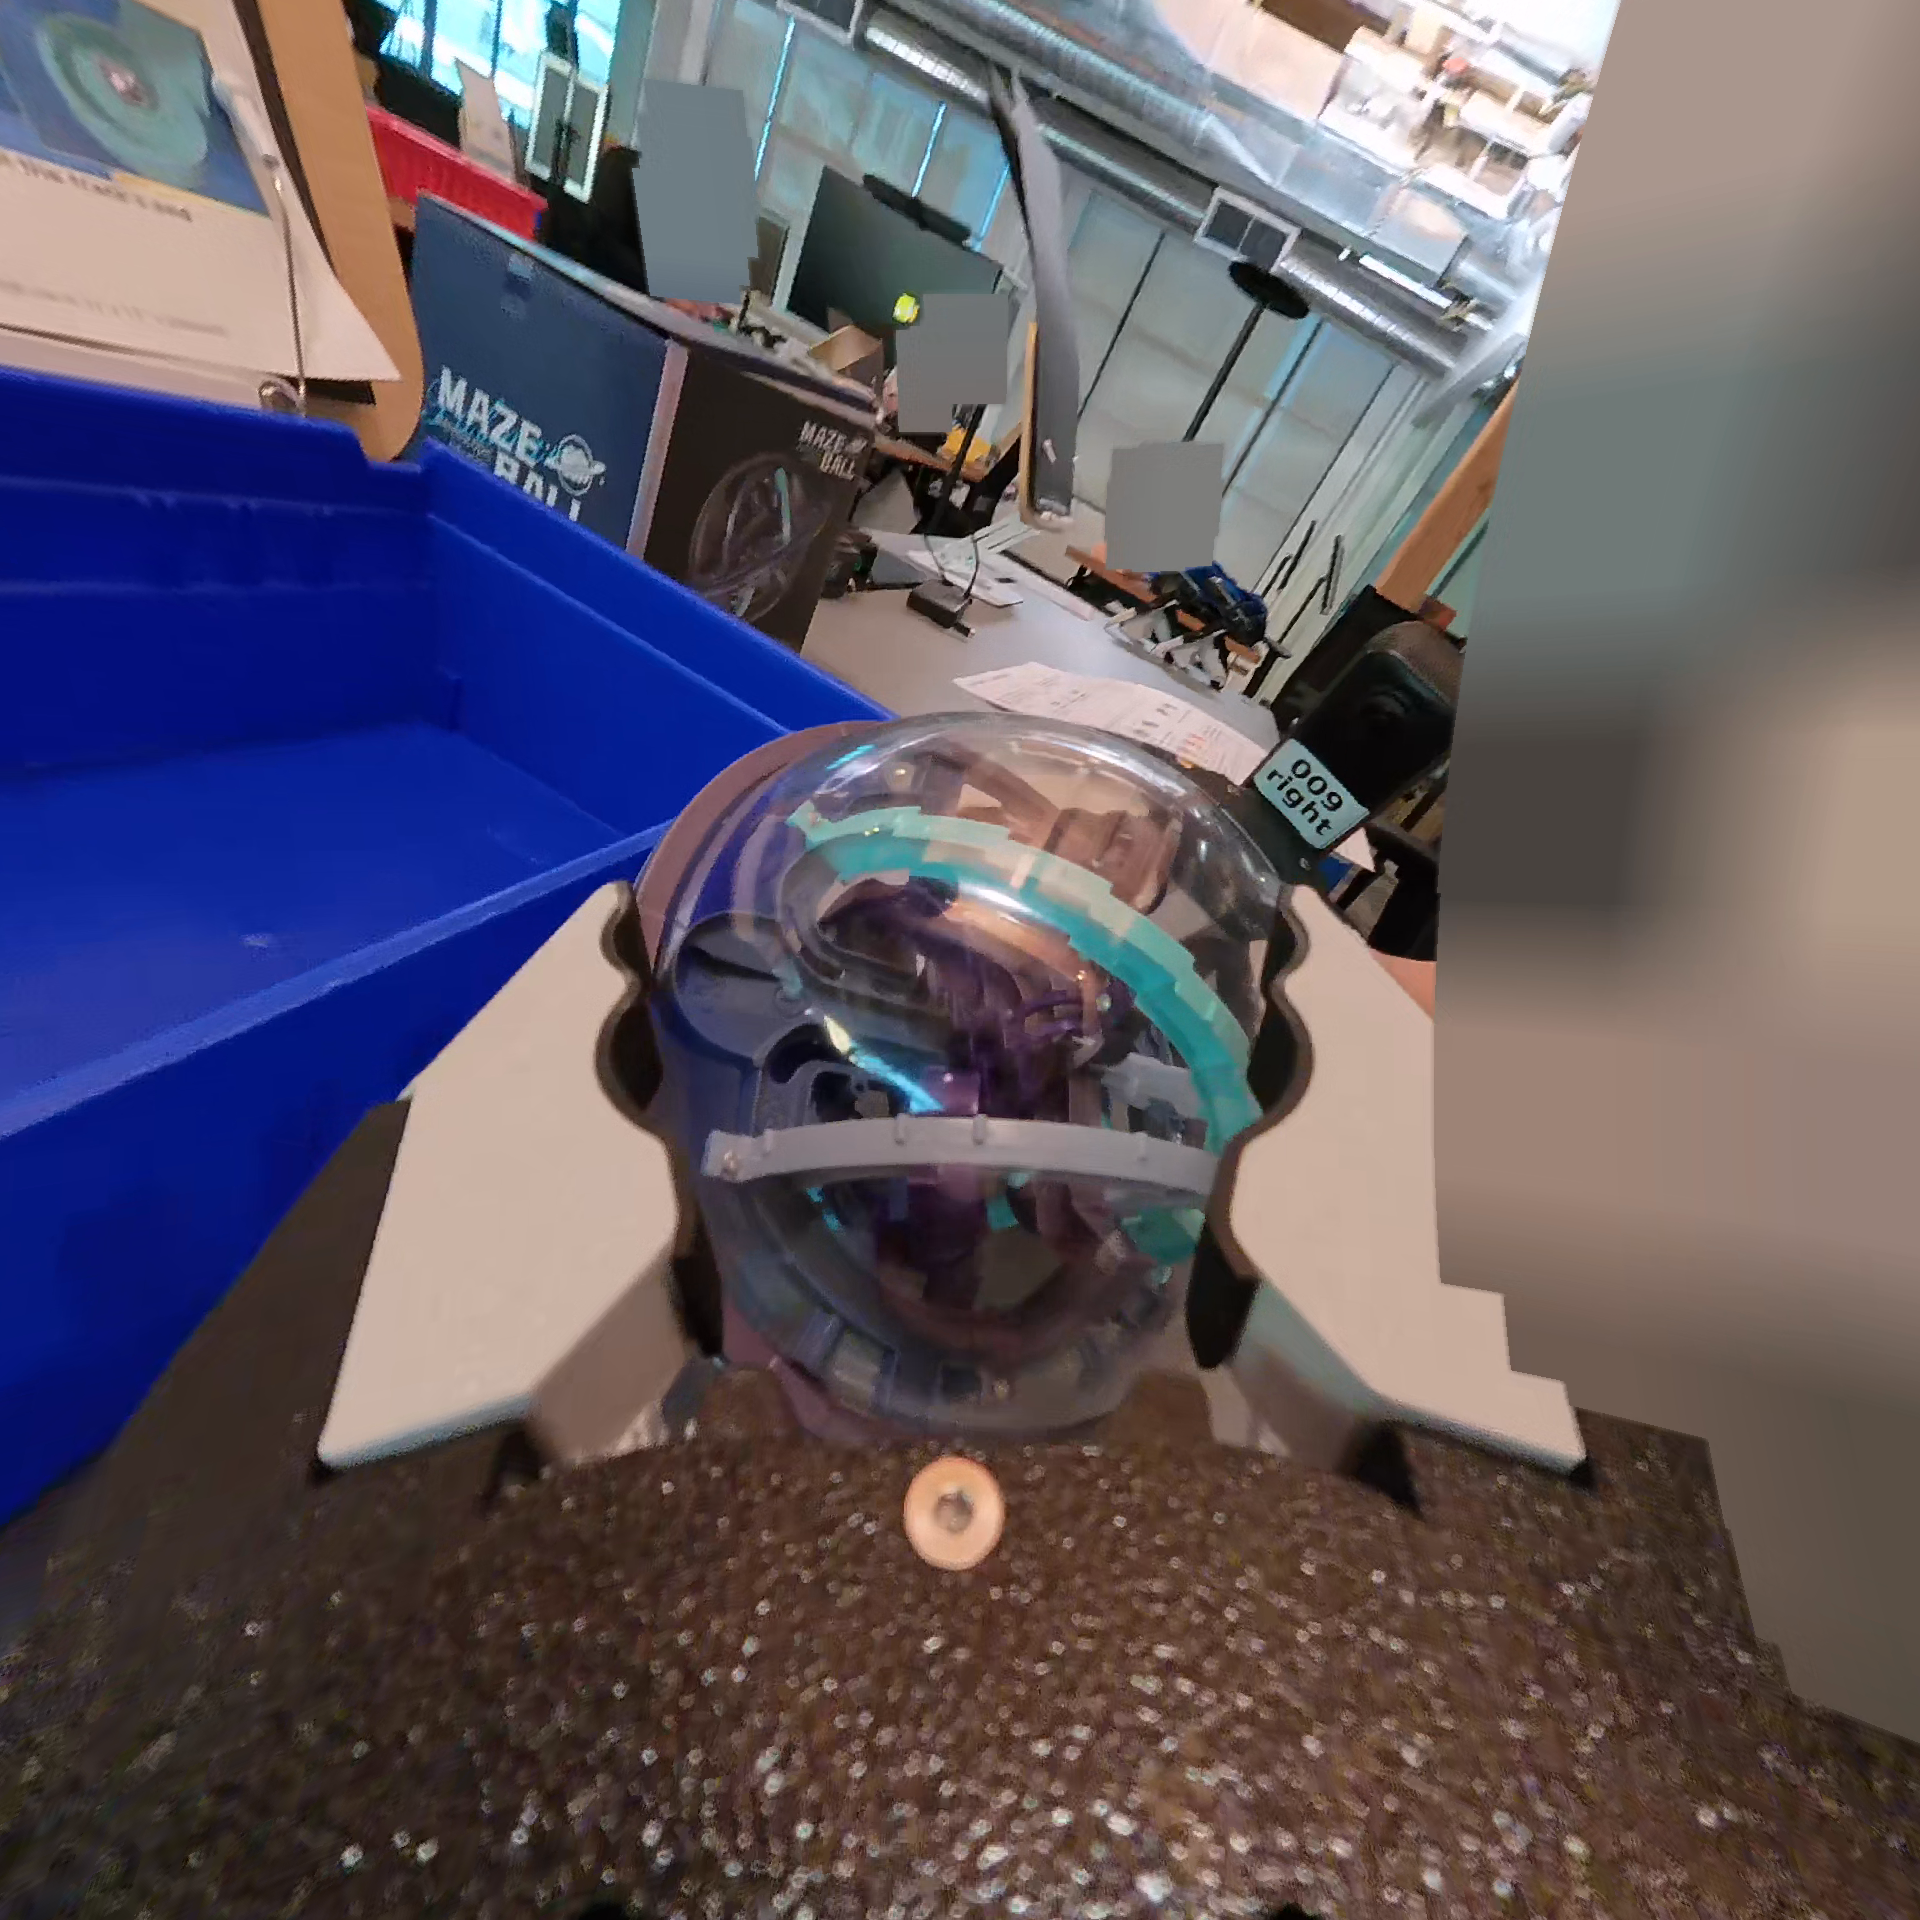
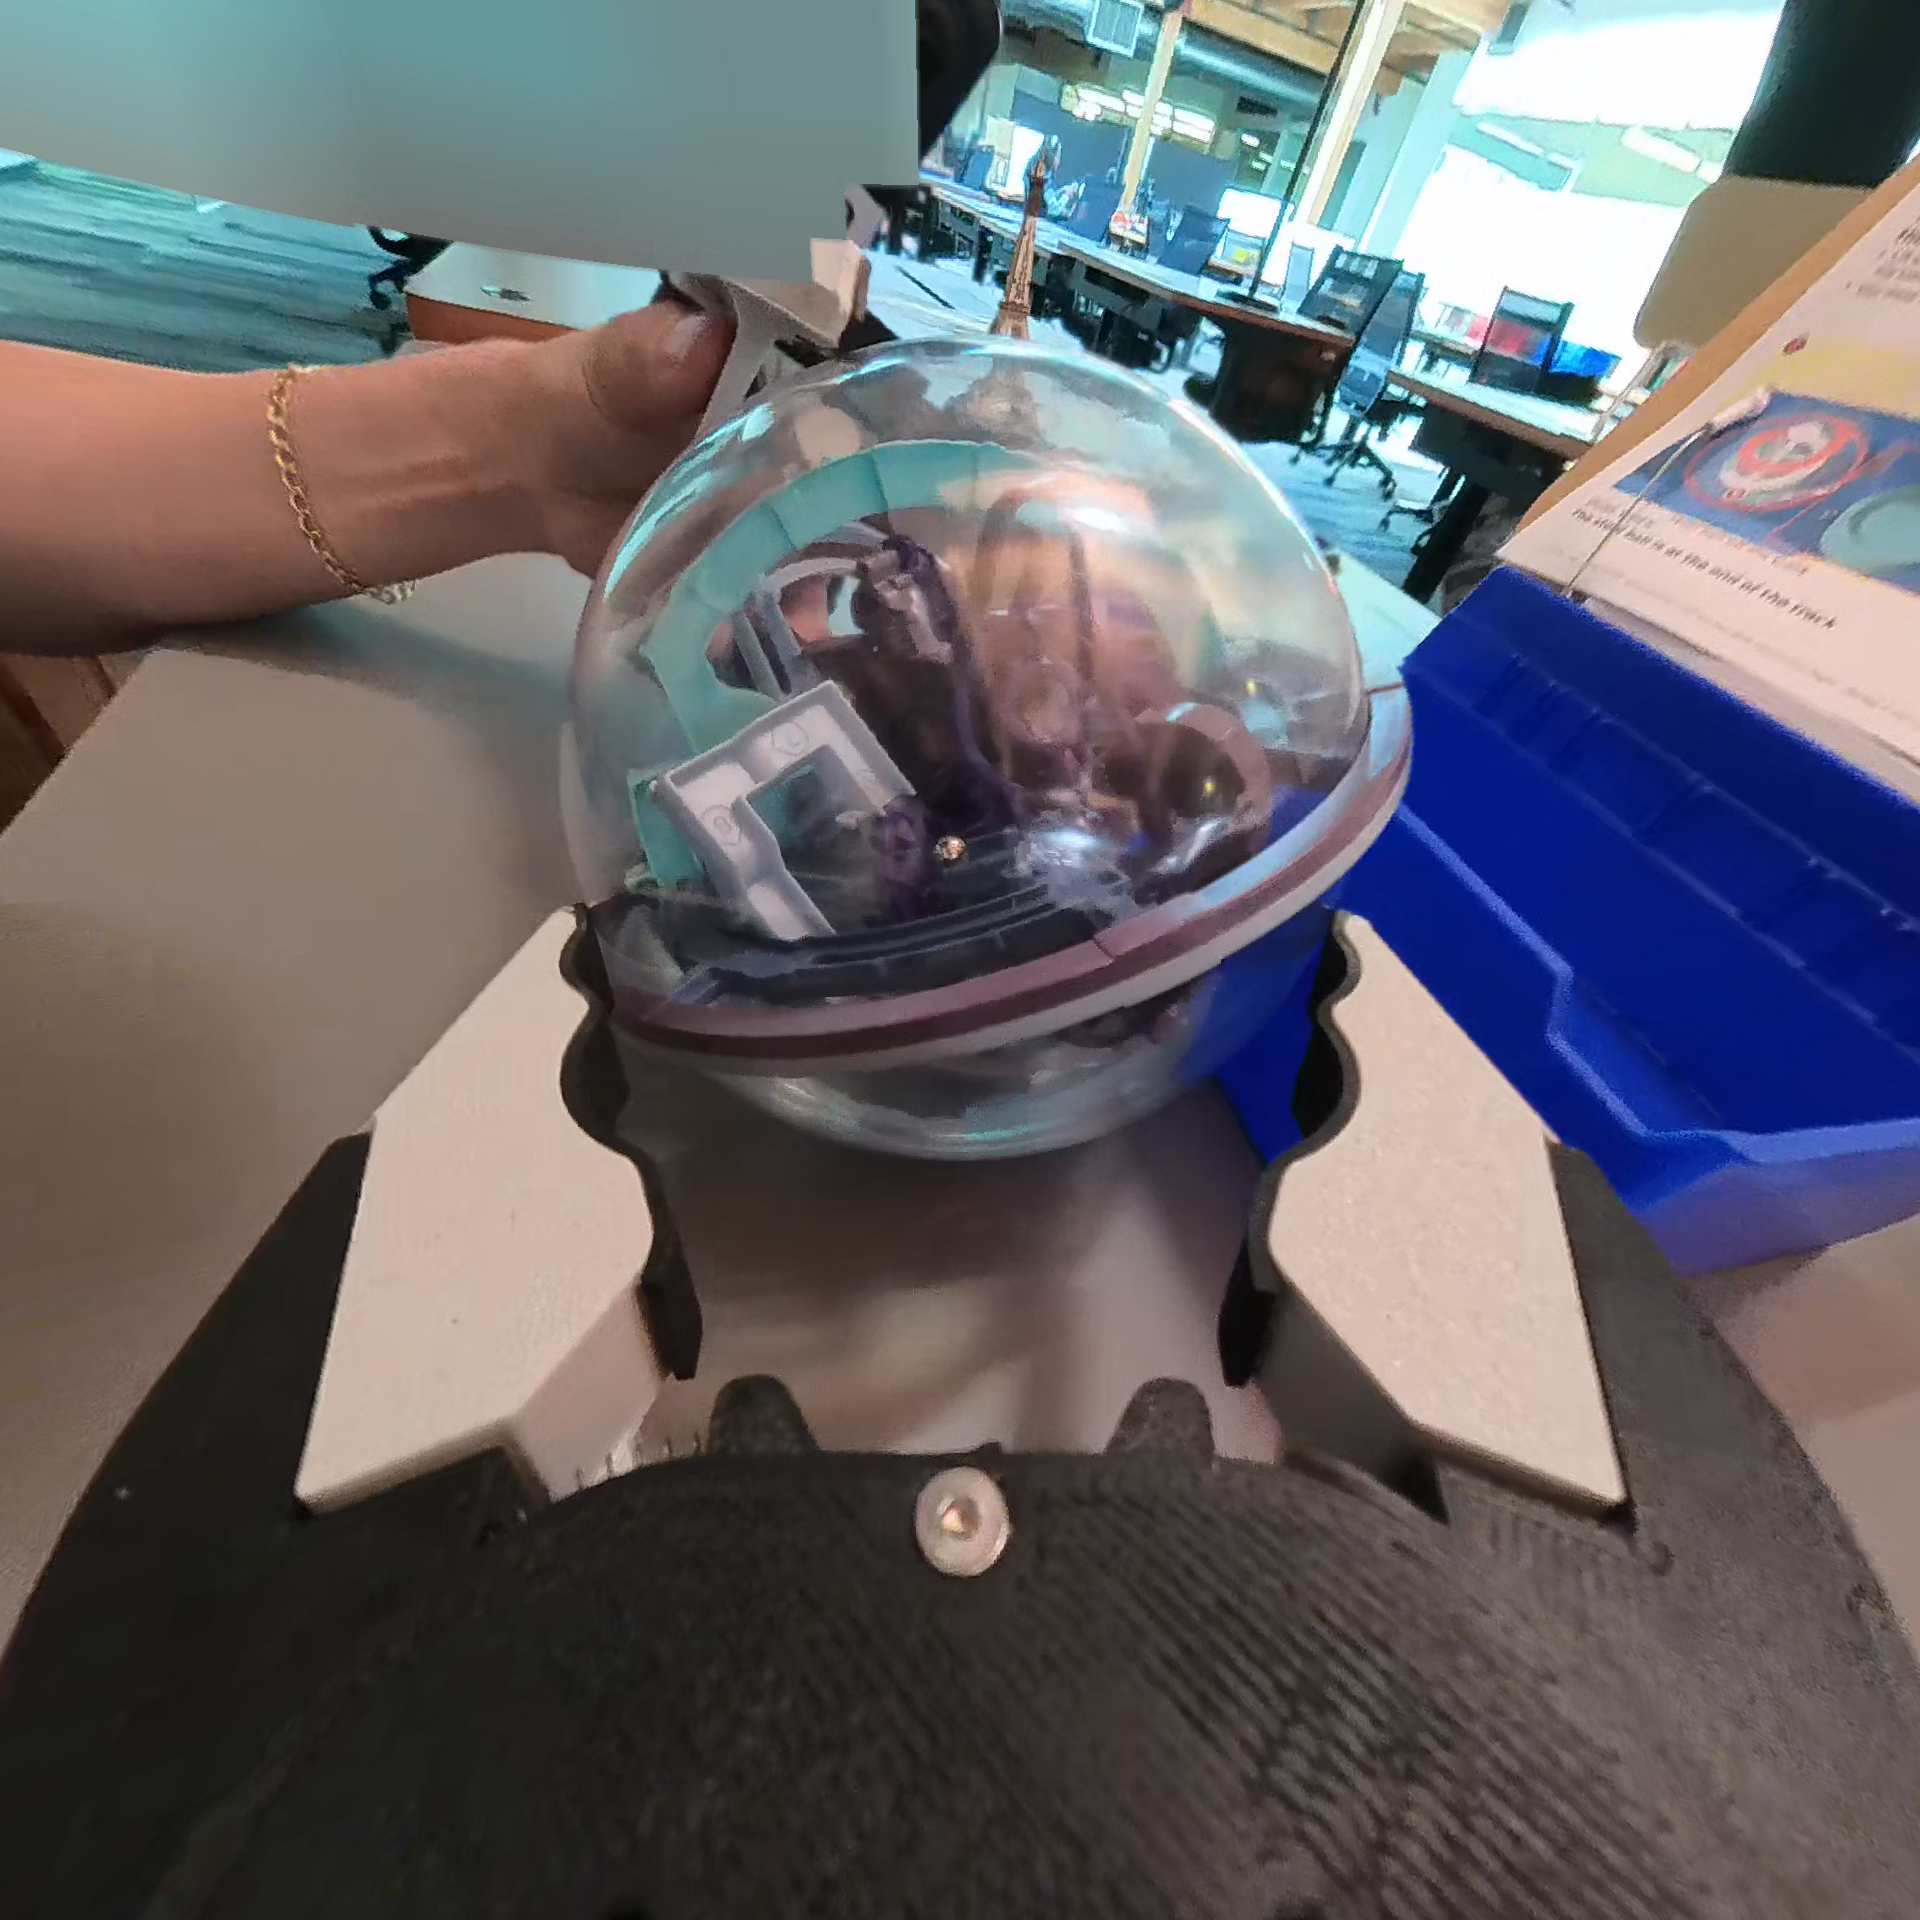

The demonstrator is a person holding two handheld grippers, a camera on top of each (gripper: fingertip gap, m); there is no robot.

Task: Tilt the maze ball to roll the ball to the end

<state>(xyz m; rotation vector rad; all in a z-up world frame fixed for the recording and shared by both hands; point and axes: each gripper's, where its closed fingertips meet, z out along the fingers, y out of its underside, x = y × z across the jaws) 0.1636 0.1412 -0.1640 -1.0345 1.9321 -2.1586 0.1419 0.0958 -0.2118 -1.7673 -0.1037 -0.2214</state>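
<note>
Maze ball [image 1: 951, 1070], a clear sphere with teal, grey and purple tracks inside, sits clamped between both fingers of our left gripper [image 1: 951, 1039], the jaws closed against its sides. In the right wrist view our right gripper [image 2: 961, 1039] also bears on the maze ball [image 2: 987, 727], its jaws spread wide, fingers touching the lower half at the purple seam. A small steel ball [image 2: 948, 849] rests low inside on the dark steps near the grey frame. Beside it on the bench [image 2: 260, 831] stands a blue bin [image 2: 1662, 935]; we see nothing in it. A hand [image 2: 582, 447] holds the far gripper.
</note>
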